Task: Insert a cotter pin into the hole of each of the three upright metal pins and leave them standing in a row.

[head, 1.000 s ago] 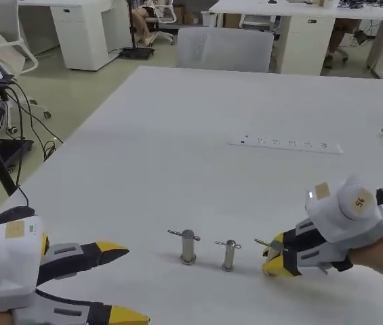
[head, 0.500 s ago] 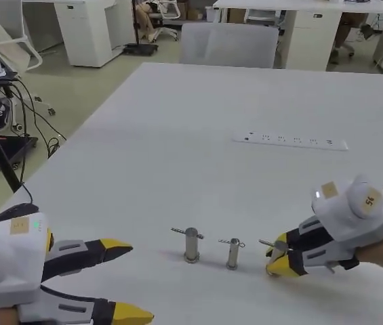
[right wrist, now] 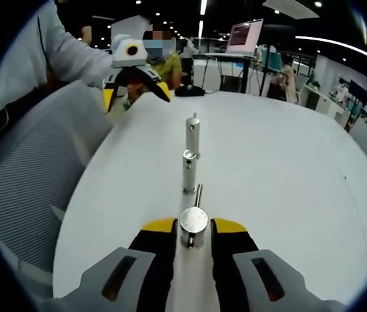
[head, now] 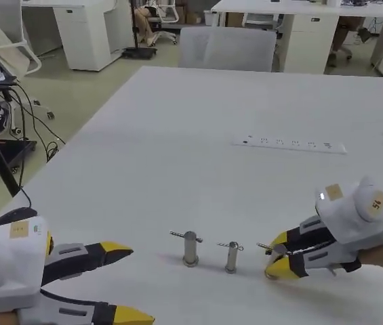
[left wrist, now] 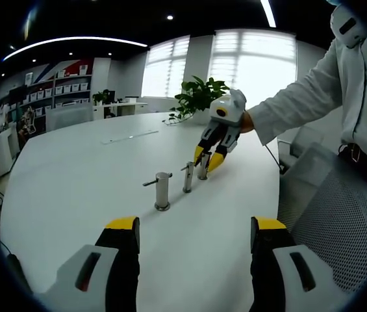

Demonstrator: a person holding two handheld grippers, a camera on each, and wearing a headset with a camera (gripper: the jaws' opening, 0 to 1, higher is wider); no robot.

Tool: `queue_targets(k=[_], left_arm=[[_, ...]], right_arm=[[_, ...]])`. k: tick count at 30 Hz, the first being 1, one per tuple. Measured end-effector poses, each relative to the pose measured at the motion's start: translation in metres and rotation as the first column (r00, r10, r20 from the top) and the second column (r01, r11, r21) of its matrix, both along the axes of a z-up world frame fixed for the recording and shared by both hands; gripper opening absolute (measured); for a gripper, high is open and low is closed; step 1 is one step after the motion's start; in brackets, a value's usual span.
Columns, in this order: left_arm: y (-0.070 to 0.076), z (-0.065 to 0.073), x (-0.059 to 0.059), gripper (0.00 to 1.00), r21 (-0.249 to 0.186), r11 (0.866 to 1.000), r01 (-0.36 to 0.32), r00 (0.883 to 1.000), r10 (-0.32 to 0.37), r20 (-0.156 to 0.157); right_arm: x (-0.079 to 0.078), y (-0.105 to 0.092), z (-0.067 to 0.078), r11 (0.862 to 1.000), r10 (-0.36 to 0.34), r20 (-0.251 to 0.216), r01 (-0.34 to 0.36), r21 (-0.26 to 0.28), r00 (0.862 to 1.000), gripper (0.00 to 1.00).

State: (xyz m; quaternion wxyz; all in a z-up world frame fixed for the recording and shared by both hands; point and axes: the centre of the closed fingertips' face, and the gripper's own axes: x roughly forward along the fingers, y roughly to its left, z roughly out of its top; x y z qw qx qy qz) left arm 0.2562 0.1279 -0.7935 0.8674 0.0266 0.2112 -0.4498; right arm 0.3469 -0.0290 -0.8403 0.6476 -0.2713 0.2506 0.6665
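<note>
Three metal pins stand in a row on the table [head: 177, 135]. Right gripper [head: 276, 257] clenched on end pin [right wrist: 193, 221], shaft hidden by jaws. Left gripper [head: 137, 284] released, well apart. Cotter pins cross first pin [head: 190, 249] and middle pin [head: 231, 257]; end pin's indistinct.

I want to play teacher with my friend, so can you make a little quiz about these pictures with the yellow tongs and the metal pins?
1. How many upright metal pins stand on the table? A two, B three, C five.
2. True or false: the left tongs are gripping a pin.
3. Seen from the head view, which pin in the row are the right tongs shut on?
Key: 1 B. 2 False: they are open and apart from the row. 3 The rightmost pin.
</note>
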Motion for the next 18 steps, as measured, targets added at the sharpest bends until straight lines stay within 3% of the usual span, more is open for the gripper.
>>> queue_targets(k=[3,5,8,11,13,18], left_arm=[[-0.001,0.001,0.001,0.69,-0.003,1.000,-0.001,1.000,0.001,0.005],[-0.002,0.003,0.002,0.69,-0.007,1.000,-0.003,1.000,0.003,0.011],[-0.004,0.006,0.004,0.69,-0.013,1.000,-0.008,1.000,0.008,0.019],[-0.005,0.008,0.005,0.69,-0.021,1.000,-0.016,1.000,0.016,0.025],[-0.006,0.010,0.005,0.68,-0.025,0.999,-0.021,0.999,0.022,0.031],[-0.009,0.013,0.005,0.68,-0.024,0.999,-0.025,0.999,0.026,0.044]], right_arm=[[0.001,-0.005,0.002,0.999,-0.036,-0.003,0.036,0.006,0.999,0.28],[0.000,-0.007,0.004,0.995,-0.092,-0.040,0.093,0.022,0.995,0.33],[0.000,-0.014,0.006,0.990,-0.134,-0.036,0.135,0.028,0.990,0.36],[-0.003,-0.016,0.013,0.975,-0.198,-0.086,0.205,0.086,0.977,0.39],[-0.006,-0.021,0.013,0.969,-0.223,-0.083,0.230,0.086,0.971,0.41],[-0.017,-0.029,0.013,0.943,-0.303,-0.127,0.317,0.102,0.944,0.45]])
